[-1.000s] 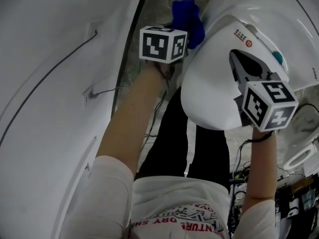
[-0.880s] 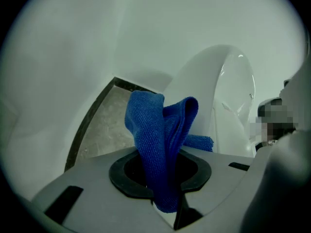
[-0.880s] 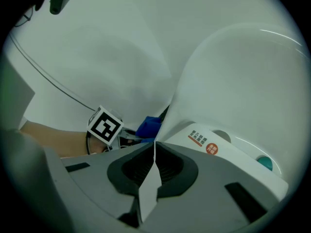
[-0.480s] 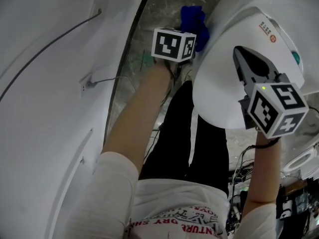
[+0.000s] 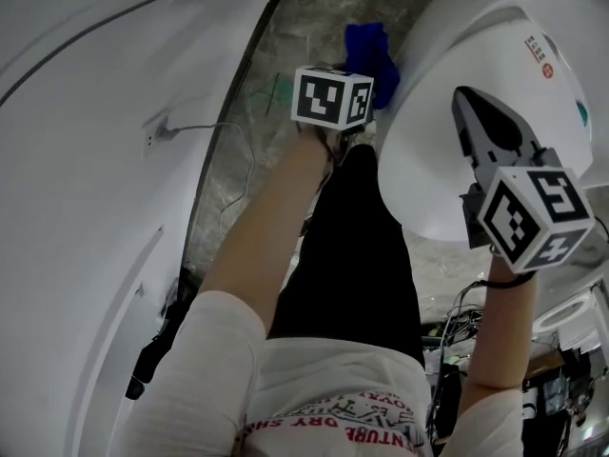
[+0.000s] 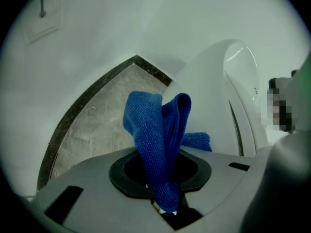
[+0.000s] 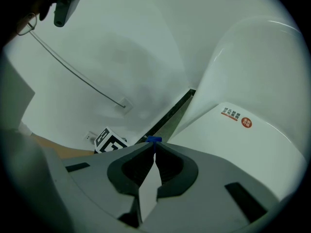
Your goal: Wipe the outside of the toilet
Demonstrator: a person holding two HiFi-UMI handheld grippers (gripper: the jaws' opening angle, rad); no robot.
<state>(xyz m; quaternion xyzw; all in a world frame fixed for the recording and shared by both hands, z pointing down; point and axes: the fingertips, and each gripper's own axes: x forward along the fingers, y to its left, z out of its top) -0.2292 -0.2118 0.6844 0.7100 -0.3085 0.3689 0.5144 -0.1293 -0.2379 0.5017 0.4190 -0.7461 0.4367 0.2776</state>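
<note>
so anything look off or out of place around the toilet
Nothing spilled or broken on the toilet. Only loose wiring stands out: a thin cable trails along the wall to a socket, and wires lie tangled on the floor. The blue cloth is bunched in the left gripper.

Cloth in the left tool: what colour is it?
The cloth is solid blue; the left gripper view shows it best.
</note>
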